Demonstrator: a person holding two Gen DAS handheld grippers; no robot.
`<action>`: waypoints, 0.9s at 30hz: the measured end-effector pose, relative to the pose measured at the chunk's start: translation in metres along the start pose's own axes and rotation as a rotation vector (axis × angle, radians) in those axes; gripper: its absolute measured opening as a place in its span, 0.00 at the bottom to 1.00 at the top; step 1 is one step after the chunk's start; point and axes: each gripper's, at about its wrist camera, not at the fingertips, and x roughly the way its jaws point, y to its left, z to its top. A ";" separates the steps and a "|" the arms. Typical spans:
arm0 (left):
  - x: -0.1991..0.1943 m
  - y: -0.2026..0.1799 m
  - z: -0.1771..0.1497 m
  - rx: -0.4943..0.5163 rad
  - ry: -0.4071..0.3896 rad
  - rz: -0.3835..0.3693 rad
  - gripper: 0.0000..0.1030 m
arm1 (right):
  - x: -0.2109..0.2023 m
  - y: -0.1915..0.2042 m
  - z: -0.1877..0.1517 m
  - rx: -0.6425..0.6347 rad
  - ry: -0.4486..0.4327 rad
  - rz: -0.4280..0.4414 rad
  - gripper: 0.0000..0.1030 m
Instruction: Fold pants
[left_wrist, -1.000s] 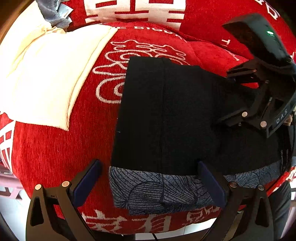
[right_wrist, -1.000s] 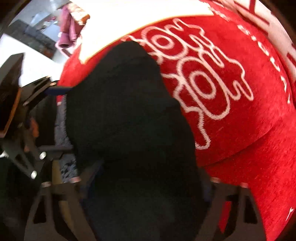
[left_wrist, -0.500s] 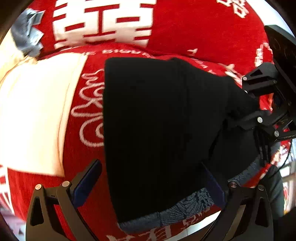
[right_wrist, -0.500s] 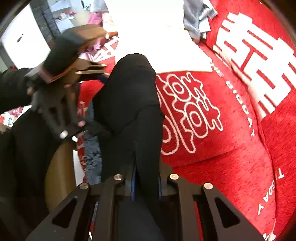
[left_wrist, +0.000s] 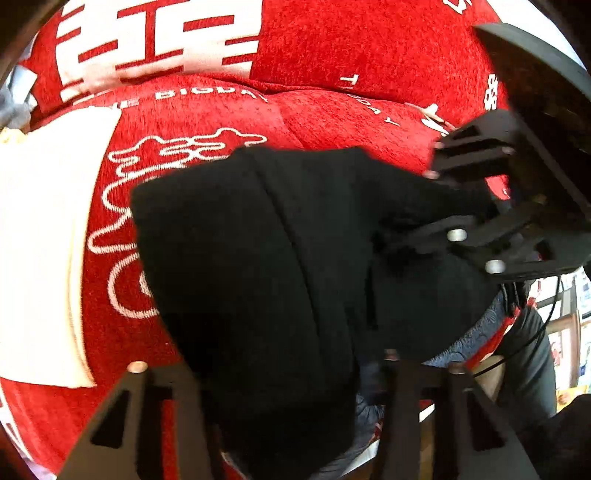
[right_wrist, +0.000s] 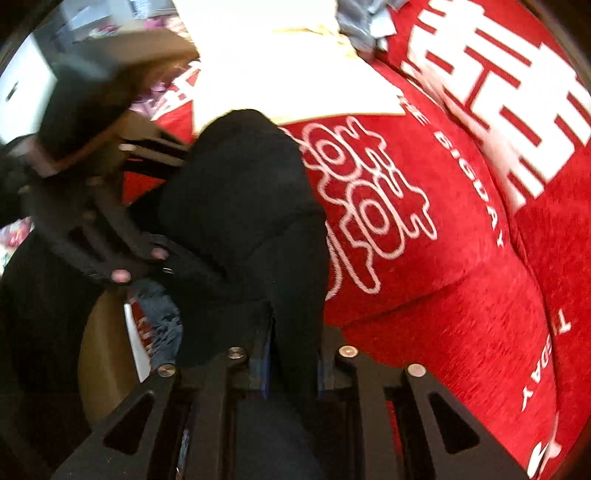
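A red sofa (left_wrist: 332, 122) with white lettering lies under the black pants (left_wrist: 258, 258). My left hand-held gripper (left_wrist: 291, 373) is closing on their near fold. My right hand-held gripper (right_wrist: 291, 354) pinches another fold while its jaws ease apart.

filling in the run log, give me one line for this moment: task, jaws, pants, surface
task: fold pants | left gripper: jaws closing on black pants | right gripper: jaws opening, pants between | surface: red cover

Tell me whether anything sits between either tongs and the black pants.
Nothing visible does. The black pants are between the closing jaws of the left tongs, and the right tongs, jaws easing apart, hold a fold.
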 end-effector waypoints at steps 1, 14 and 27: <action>-0.001 -0.004 0.001 0.009 0.004 0.018 0.40 | 0.003 -0.002 0.002 0.026 0.009 -0.009 0.37; -0.001 -0.019 -0.002 0.008 0.019 0.141 0.35 | -0.032 0.009 -0.065 0.377 -0.046 -0.364 0.73; -0.026 -0.056 0.005 0.028 0.023 0.204 0.32 | -0.046 0.053 -0.121 0.593 -0.143 -0.270 0.74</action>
